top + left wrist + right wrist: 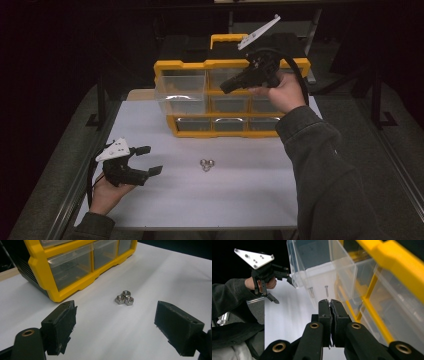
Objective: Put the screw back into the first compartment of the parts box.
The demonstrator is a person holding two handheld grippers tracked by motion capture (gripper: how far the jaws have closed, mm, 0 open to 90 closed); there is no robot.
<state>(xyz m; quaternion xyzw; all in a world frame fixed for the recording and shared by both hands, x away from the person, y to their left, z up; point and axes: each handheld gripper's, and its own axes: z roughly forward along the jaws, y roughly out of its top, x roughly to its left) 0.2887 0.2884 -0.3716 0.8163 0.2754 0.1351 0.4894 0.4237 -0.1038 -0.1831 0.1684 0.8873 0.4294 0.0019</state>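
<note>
- At the left of the bench (165, 210), the left tool (149, 160) rests low in the person's left hand (106, 194), with a white three-cornered plate on top.
- Left tool state: jaws spread wide apart, nothing between the pads (61, 326); the white bench surface shows in the gap.
- Ahead of the left tool, near the bench centre, lie three hex nuts (207, 165). They are small, silver-grey metal, each with a round threaded bore, and they lie flat and touch one another in a tight cluster (124, 297). They are well apart from both tools.
- Beyond the nuts stands a drawer cabinet (232, 64) with a yellow frame, a yellow handle on its black top, and clear plastic drawers in rows.
- The upper left drawer (180, 95) is pulled out toward the person. In the right gripper view, two small screws (326, 290) show through its clear underside (317, 267), lying in it side by side.
- The contents of the lower drawers (229, 123) cannot be told; they look clear in the left gripper view.
- To the right, the right tool (226, 86) is held high in the right hand (283, 95), in front of the cabinet's top row, just beside the pulled-out drawer.
- Right tool state: jaws closed pad against pad, nothing visible between them.
</note>
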